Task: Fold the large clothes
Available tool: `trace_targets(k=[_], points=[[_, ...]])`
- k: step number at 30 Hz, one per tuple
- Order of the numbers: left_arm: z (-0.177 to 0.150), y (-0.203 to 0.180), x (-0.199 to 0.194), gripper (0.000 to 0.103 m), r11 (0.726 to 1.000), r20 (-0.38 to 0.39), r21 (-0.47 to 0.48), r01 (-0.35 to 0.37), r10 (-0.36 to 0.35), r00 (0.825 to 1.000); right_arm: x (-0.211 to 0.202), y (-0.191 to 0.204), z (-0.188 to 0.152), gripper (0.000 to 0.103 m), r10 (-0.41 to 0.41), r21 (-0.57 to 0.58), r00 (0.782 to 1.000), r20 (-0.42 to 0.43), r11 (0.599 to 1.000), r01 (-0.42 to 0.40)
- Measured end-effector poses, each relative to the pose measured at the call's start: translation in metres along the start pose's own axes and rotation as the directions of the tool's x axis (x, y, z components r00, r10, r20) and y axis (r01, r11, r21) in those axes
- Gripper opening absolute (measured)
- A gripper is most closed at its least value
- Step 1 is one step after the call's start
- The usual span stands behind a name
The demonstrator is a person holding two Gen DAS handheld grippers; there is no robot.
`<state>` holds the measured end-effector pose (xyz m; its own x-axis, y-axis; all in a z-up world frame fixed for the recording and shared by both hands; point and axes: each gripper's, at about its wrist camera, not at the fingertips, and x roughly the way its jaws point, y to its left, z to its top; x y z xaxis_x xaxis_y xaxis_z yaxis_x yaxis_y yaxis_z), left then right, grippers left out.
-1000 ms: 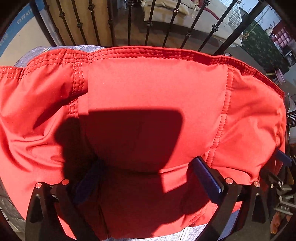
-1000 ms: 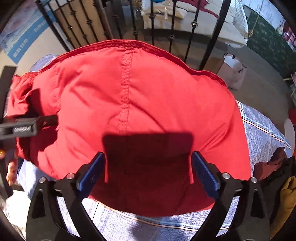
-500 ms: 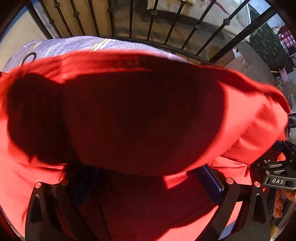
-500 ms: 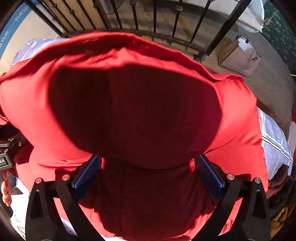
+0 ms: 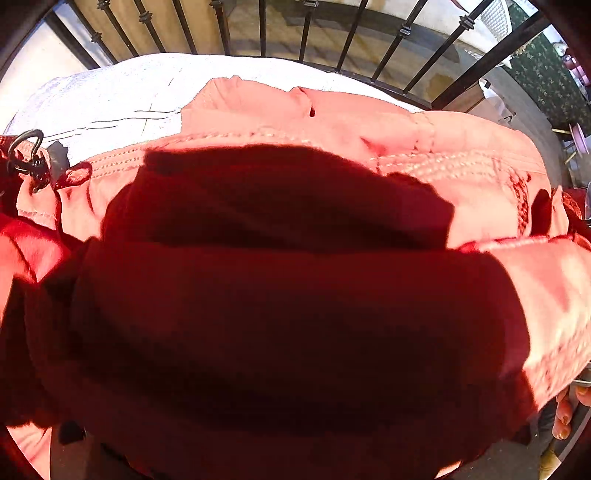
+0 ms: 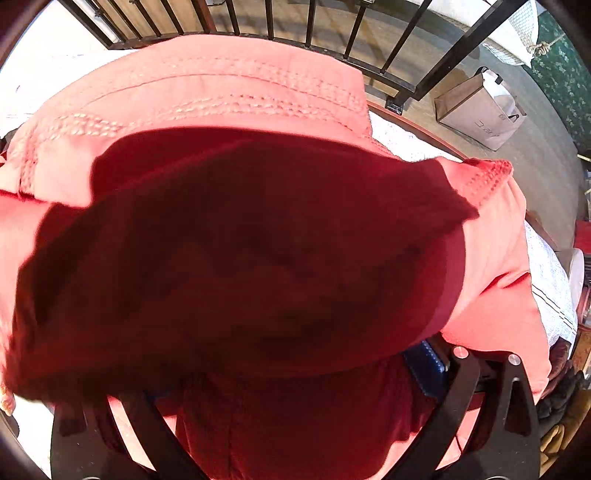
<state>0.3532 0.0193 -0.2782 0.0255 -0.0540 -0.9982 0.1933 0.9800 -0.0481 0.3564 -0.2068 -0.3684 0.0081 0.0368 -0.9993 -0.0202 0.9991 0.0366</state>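
A large red garment [image 5: 295, 314] with stitched seams fills the left wrist view and drapes over my left gripper, hiding both fingers. A black metal clip [image 5: 26, 155] hangs at its left edge. In the right wrist view the same red garment [image 6: 240, 258] hangs folded over my right gripper [image 6: 266, 373]. Only the right blue fingertip pad [image 6: 424, 365] and the black finger arms show below the cloth. The jaws look spread wide, with cloth lying across them. The garment's far part lies on a pale bedspread [image 5: 122, 96].
A black iron railing [image 5: 303, 33] stands just beyond the bed's far edge. A grey paper bag [image 6: 480, 110] sits on the floor past the railing at the right. Dark and yellow clothes [image 6: 557, 413] lie at the bed's right edge. A person's fingers [image 5: 565, 413] show at lower right.
Both grippers have carried the near part of the red garment up and forward over the far part. The cloth now covers the left fingers fully, and more bedspread shows beyond.
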Motion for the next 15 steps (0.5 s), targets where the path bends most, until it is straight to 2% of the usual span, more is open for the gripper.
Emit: trace_targets(k=[15], points=[[0.013,-0.007,0.019,0.099,1.0,-0.02,-0.006,-0.017,0.017,1.0,0.01,0.011,0.001,0.099,-0.047,0.002,0.999,-0.006,0.999,0.047]])
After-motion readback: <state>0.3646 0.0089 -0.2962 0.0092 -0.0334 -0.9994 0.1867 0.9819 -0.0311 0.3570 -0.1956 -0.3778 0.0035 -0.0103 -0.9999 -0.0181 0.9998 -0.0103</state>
